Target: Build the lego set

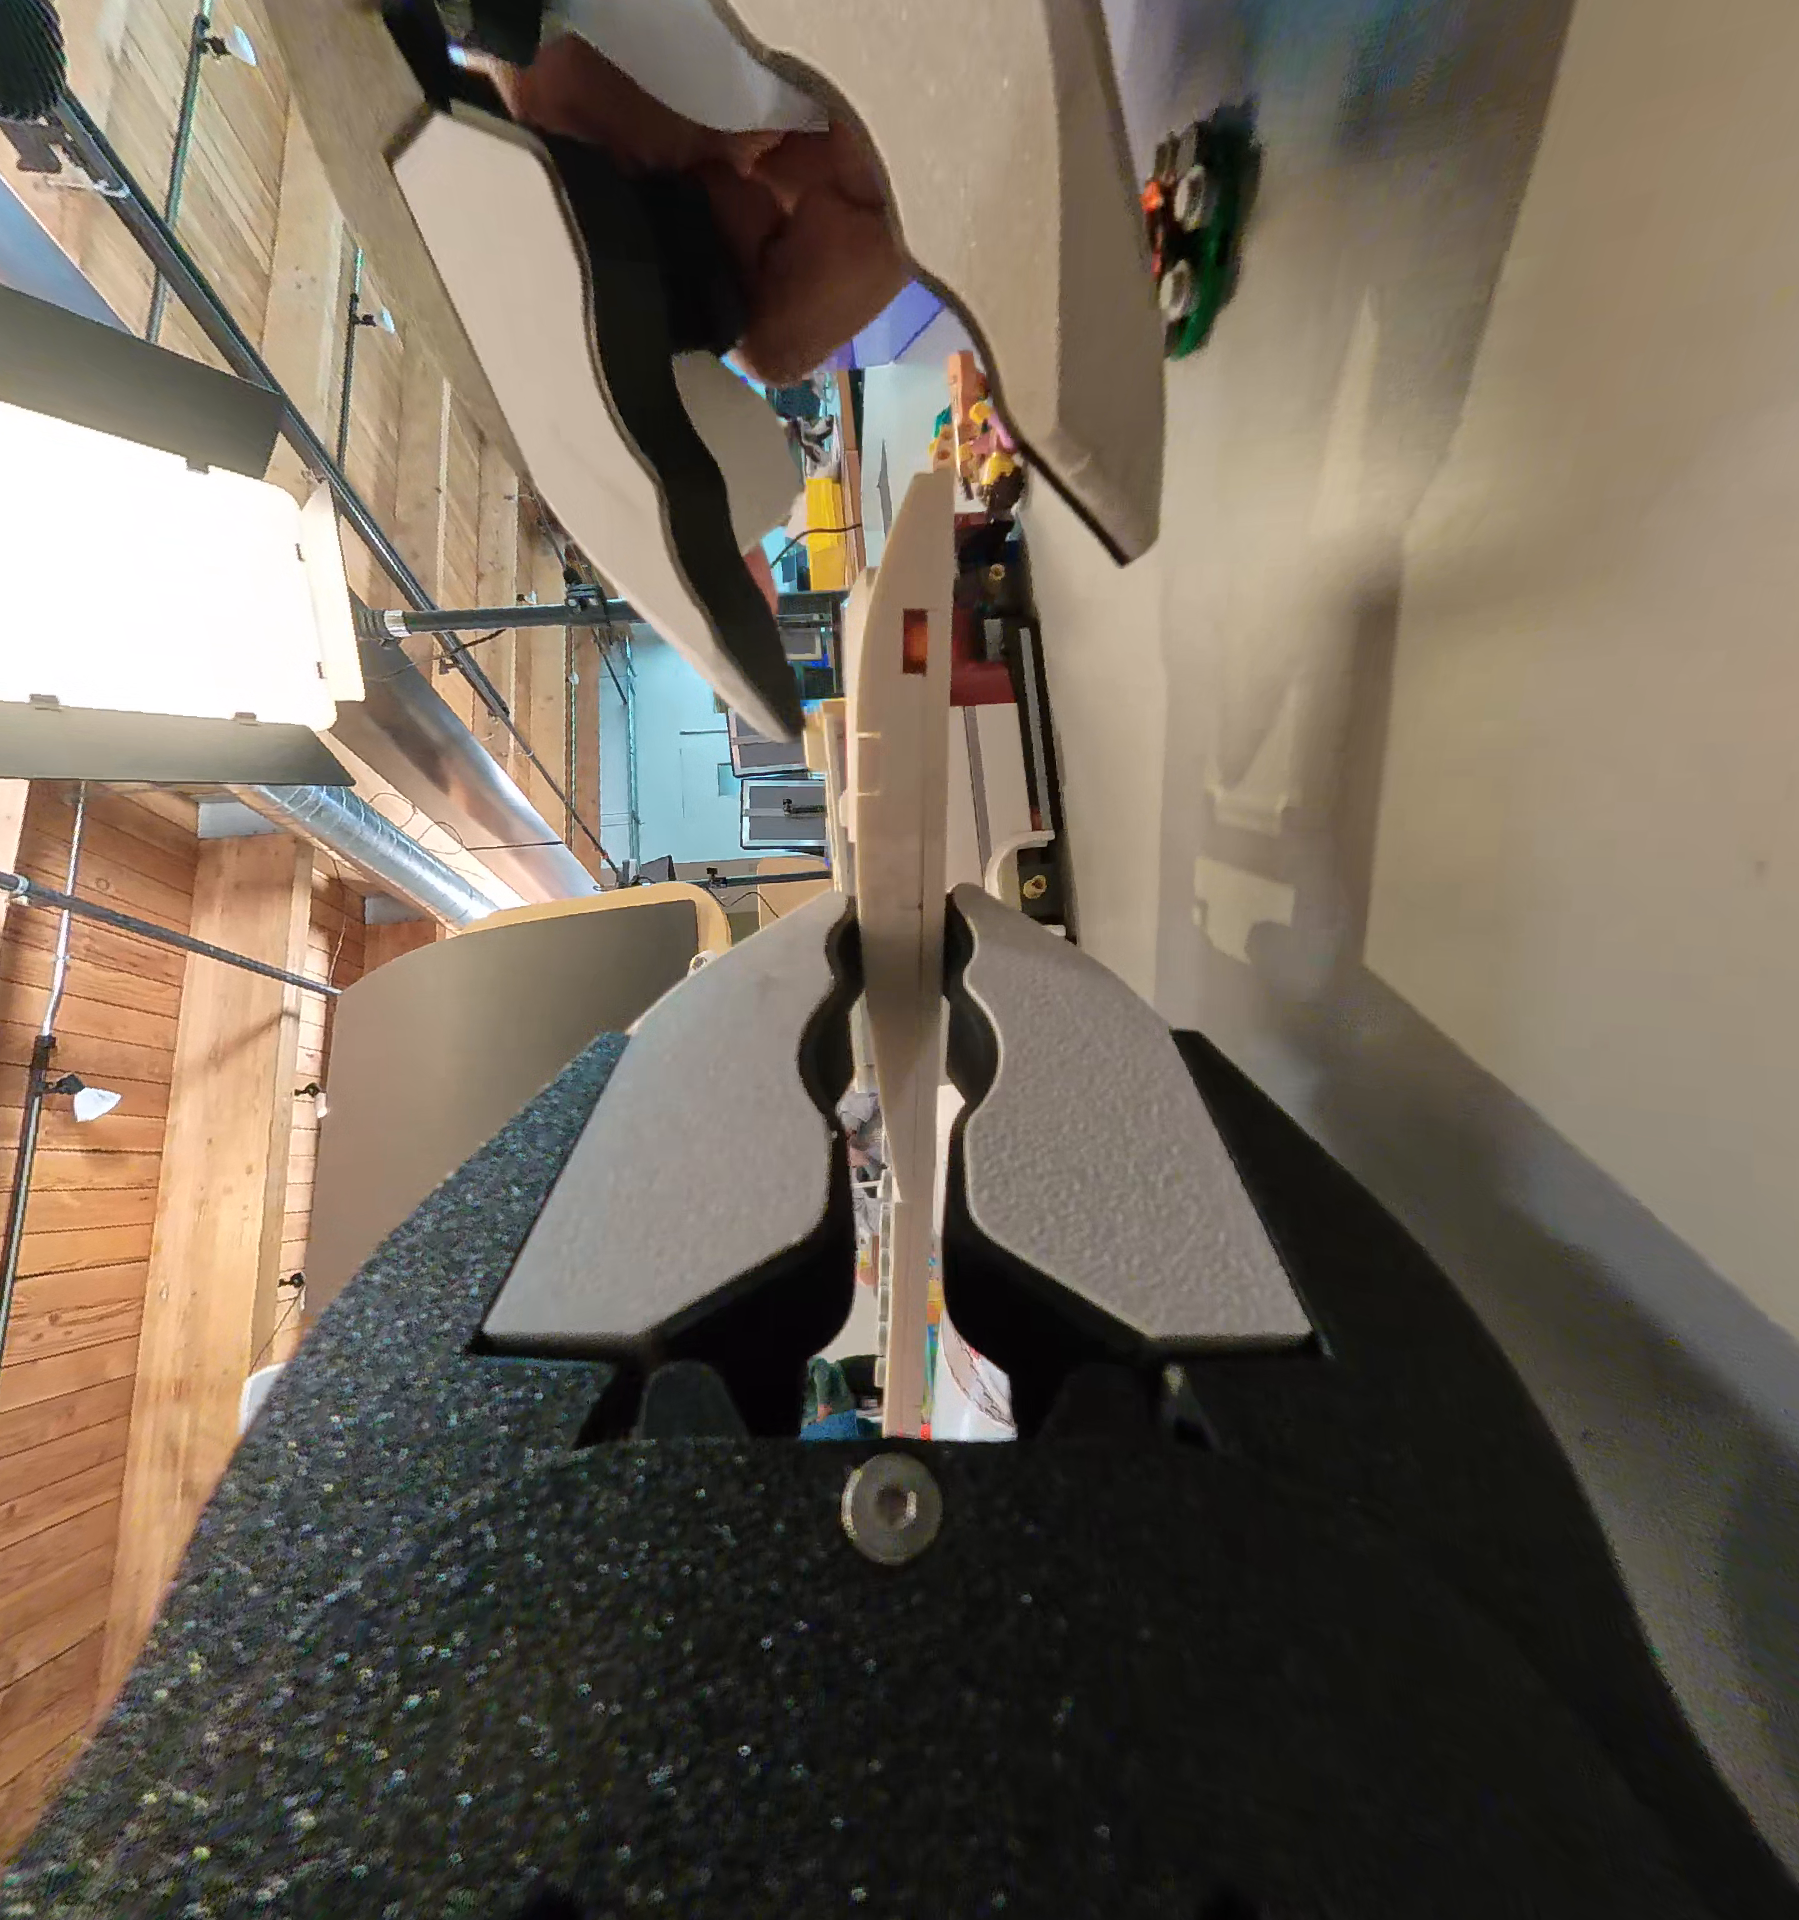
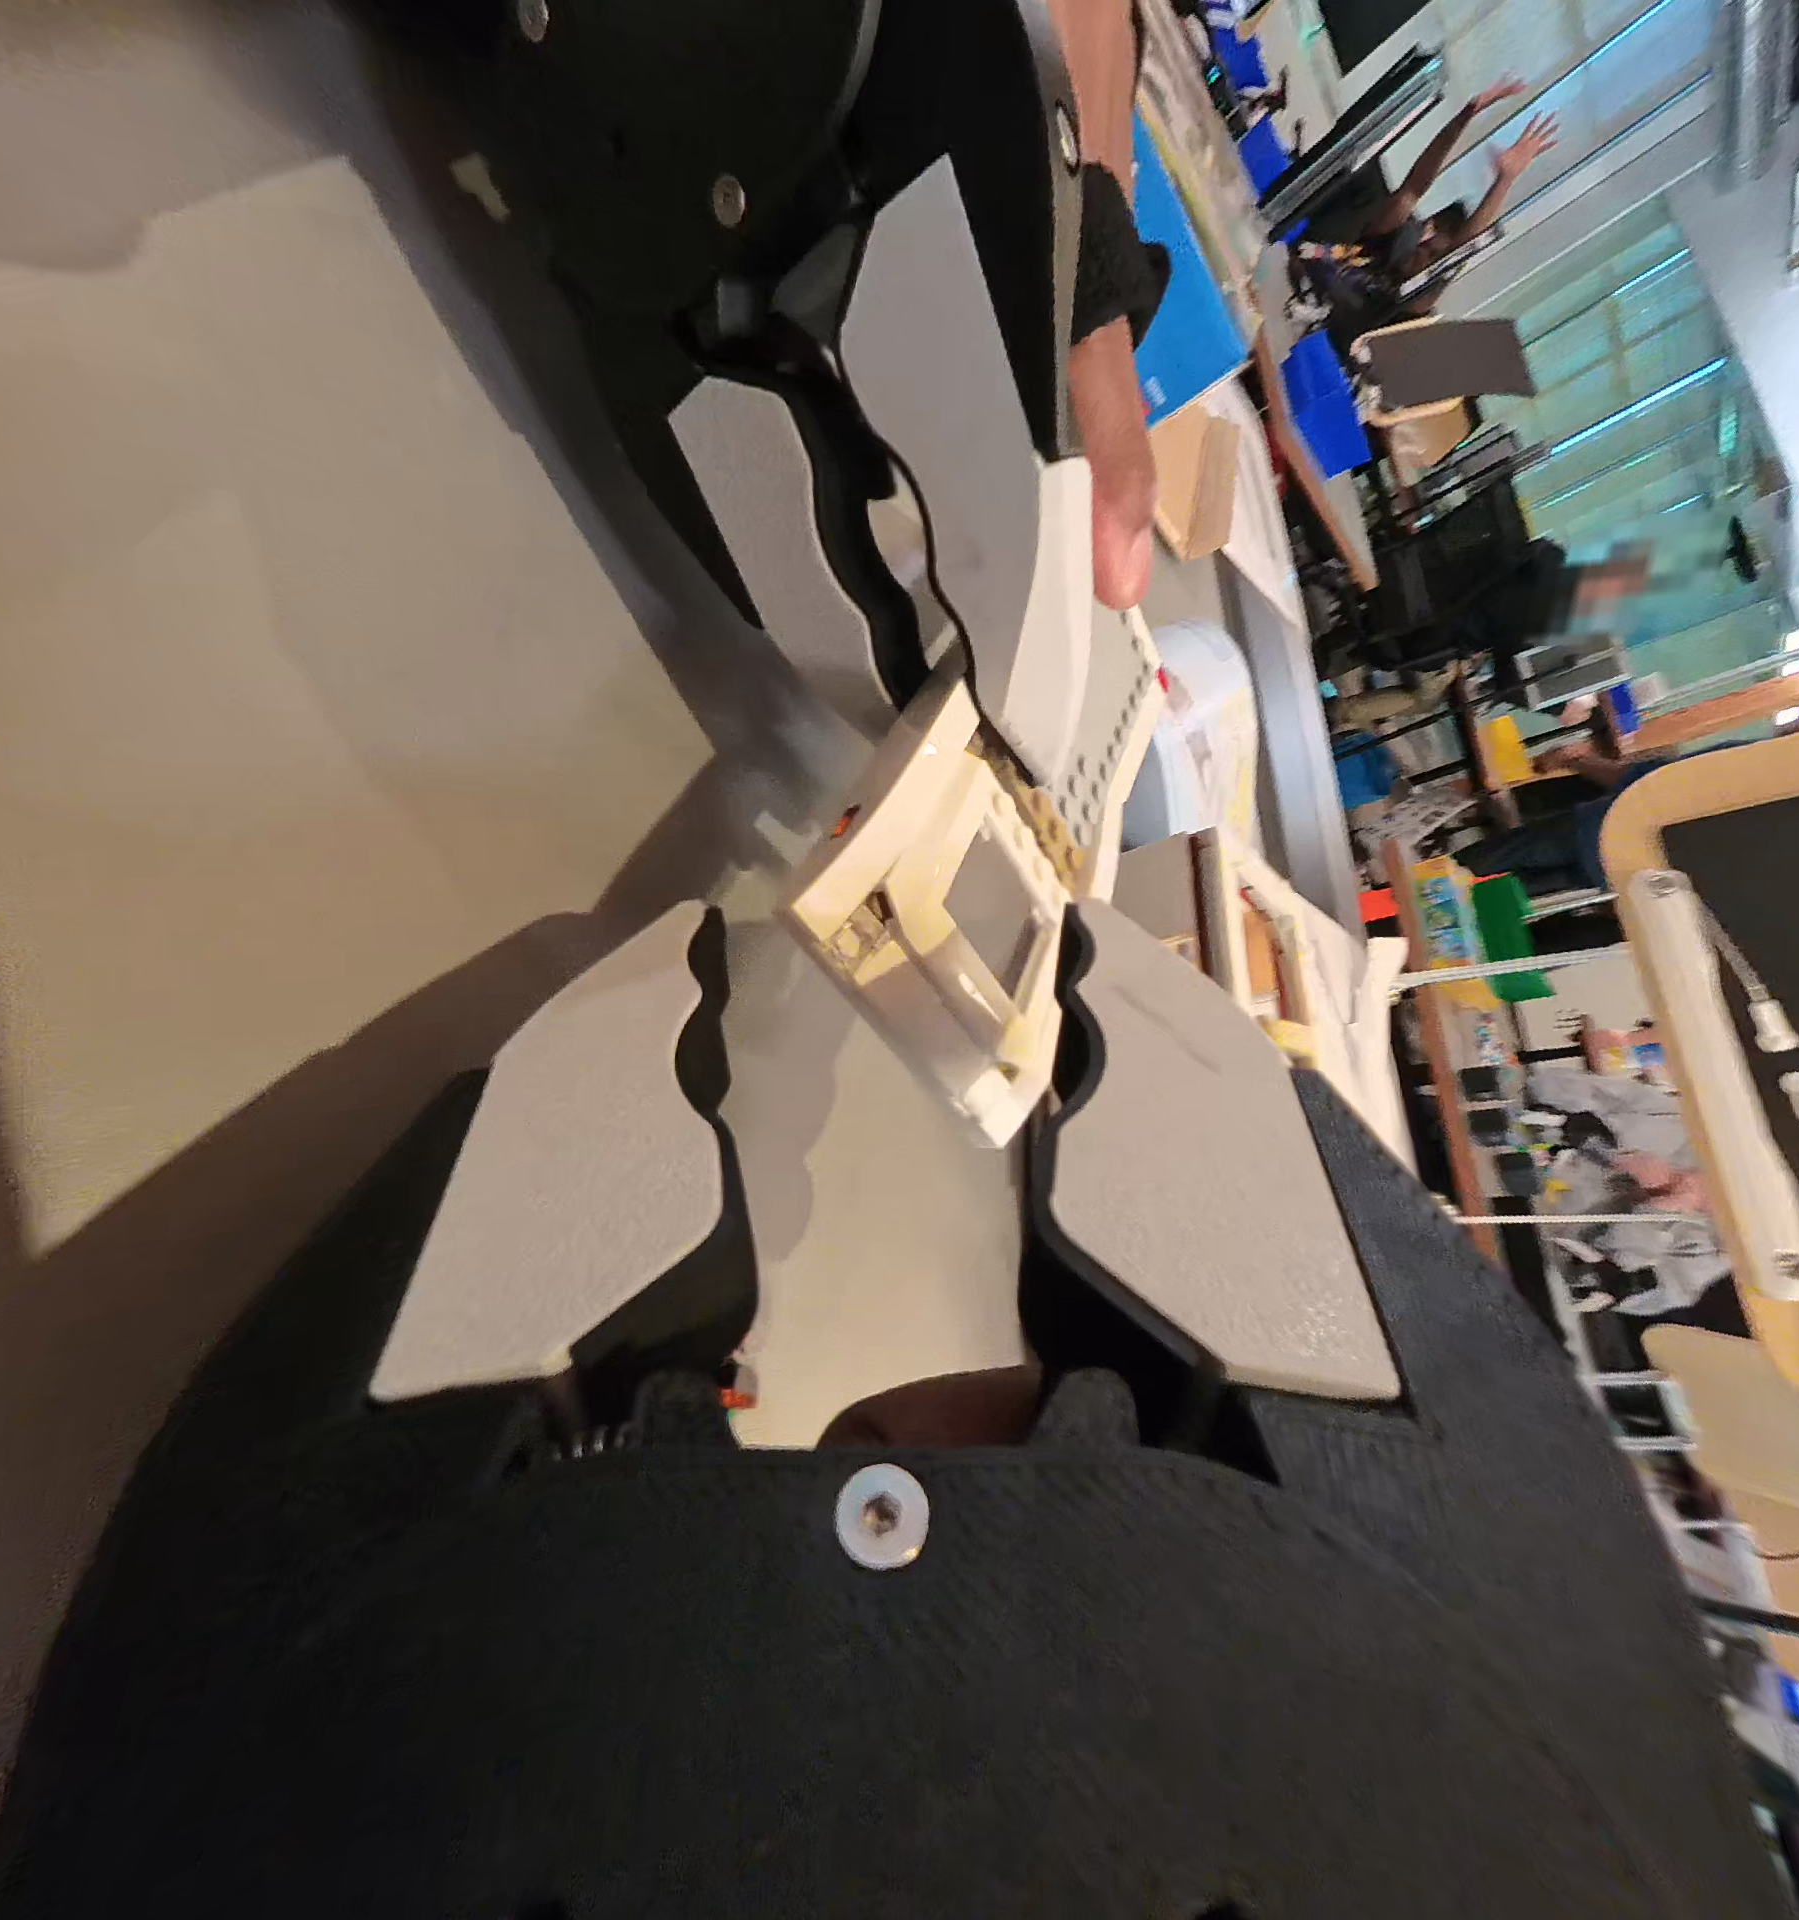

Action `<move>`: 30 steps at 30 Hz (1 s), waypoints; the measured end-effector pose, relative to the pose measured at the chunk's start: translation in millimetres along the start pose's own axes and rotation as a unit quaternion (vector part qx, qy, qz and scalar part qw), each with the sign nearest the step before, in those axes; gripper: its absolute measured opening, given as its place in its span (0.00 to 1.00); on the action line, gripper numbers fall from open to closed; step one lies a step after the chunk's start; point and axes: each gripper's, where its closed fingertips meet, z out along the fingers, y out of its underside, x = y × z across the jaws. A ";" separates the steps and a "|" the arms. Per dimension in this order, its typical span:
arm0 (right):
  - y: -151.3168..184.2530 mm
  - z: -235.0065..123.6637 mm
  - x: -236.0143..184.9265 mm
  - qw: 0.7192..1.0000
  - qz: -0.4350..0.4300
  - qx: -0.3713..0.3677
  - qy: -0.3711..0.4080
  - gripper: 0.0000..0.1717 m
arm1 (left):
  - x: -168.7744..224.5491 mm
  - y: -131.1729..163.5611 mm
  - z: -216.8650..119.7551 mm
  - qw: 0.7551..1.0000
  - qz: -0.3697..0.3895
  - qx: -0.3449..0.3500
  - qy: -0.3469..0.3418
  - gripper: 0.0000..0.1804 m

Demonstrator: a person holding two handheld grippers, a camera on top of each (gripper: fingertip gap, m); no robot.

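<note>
My left gripper (image 1: 900, 935) is shut on a cream-white brick-built panel assembly (image 1: 900, 727) and holds it edge-on above the table, both pads pressing its sides. In the right wrist view the same assembly (image 2: 936, 862) shows a window-like frame and a grey studded plate, held from above by the left gripper (image 2: 936, 675). My right gripper (image 2: 890, 920) is open around the assembly's lower end. Its right finger (image 2: 1134, 1039) lies close against the frame, and its left finger (image 2: 604, 1039) stands well apart. The right gripper also shows in the left wrist view (image 1: 957, 639).
A pale table (image 1: 1601, 727) lies under both grippers. A green round plate with small pieces (image 1: 1196, 229) sits on it. More brick models (image 1: 978, 436) stand farther off. A bright lamp panel (image 1: 126, 582) hangs at the side. A wooden chair (image 2: 1757, 1039) and people are in the background. The tips of one gripper are about 4 cm away from the tips of the other.
</note>
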 end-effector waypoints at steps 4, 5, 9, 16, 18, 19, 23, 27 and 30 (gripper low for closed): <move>-2.5 -4.7 9.3 0.997 -0.057 0.005 0.047 0.35 | -5.3 2.5 -1.3 1.000 -0.028 0.002 -0.003 0.07; -2.1 -5.6 11.1 0.996 -0.073 0.003 0.057 0.34 | -7.0 3.3 -1.7 0.999 -0.033 0.001 -0.005 0.07; -3.8 -7.5 15.9 0.987 -0.128 0.001 0.095 0.29 | -11.5 3.0 -3.2 0.998 -0.056 0.004 -0.006 0.07; -15.0 -8.2 22.1 0.971 -0.183 0.009 0.155 0.21 | -12.7 2.4 -3.0 0.997 -0.078 0.005 0.001 0.07; -16.3 -8.3 23.3 0.968 -0.191 0.010 0.165 0.18 | -13.4 2.3 -2.8 0.997 -0.082 0.004 0.000 0.07; -17.1 -8.7 24.0 0.966 -0.195 0.012 0.170 0.16 | -13.7 2.2 -2.8 0.997 -0.083 0.004 0.000 0.07; -17.4 -8.5 26.6 0.960 -0.207 0.008 0.186 0.09 | -16.7 1.4 -3.0 0.996 -0.093 0.005 -0.005 0.07; -18.4 -8.9 29.2 0.958 -0.213 0.004 0.193 0.09 | -20.0 1.3 -3.6 0.996 -0.092 0.005 -0.012 0.07; -17.6 -8.8 29.4 0.959 -0.213 -0.001 0.188 0.09 | -20.4 0.7 -3.8 0.996 -0.091 0.004 -0.012 0.07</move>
